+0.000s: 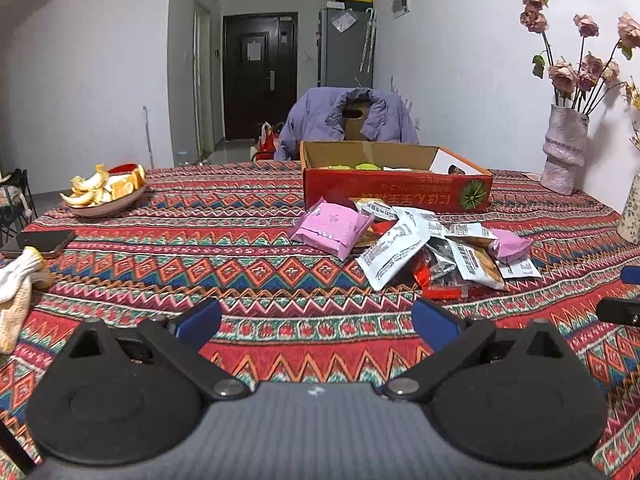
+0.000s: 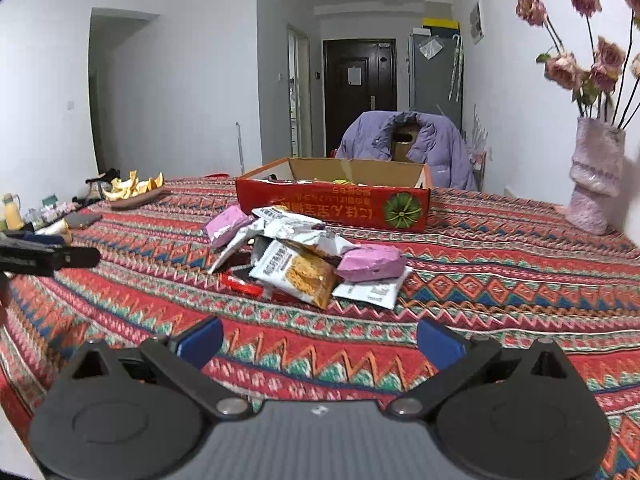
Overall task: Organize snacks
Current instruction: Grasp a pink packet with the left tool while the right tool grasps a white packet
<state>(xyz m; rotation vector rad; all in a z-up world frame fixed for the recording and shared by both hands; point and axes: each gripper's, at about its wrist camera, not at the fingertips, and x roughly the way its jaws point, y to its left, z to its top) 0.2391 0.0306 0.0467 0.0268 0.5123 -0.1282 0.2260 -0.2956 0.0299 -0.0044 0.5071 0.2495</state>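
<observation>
**Inspector:** Starting at the jaws. The left gripper (image 1: 316, 322) is hanging over bare patterned cloth with its jaws spread wide and nothing between them. The right gripper (image 2: 320, 340) is doing the same: jaws spread, empty.

**Assessor:** And the snacks?

**Inspector:** The snack pile (image 2: 304, 252) is lying on the counter (image 2: 500, 280) ahead of both grippers, just in front of the red cardboard box (image 2: 332, 204), which is standing open with a few items showing inside. A pink packet (image 2: 370, 262) is resting on top at the right end; another pink packet (image 1: 330, 228) is leaning at the left end. White sachets and a red wrapper are overlapping beneath.

**Assessor:** How should the step in hand be done?

**Inspector:** In my judgement, the first pick is pending. The top pink packet is sitting clear of the others, so taking it first is likely avoiding a drag on the pile. Pinching across a narrow side, not the flat face, is advisable; the film looks slippery. The box wall is calling for a lift before release.

**Assessor:** Any legible writing?

**Inspector:** The box front is carrying yellow Chinese characters, upside down from here, beside a green round emblem; I cannot read them. The sachets are showing small print and barcodes, too fine to read.

**Assessor:** Surroundings?

**Inspector:** A plate of orange peel (image 1: 106, 194) is sitting well apart at left; a vase of dried roses (image 1: 564, 148) at right.
</observation>
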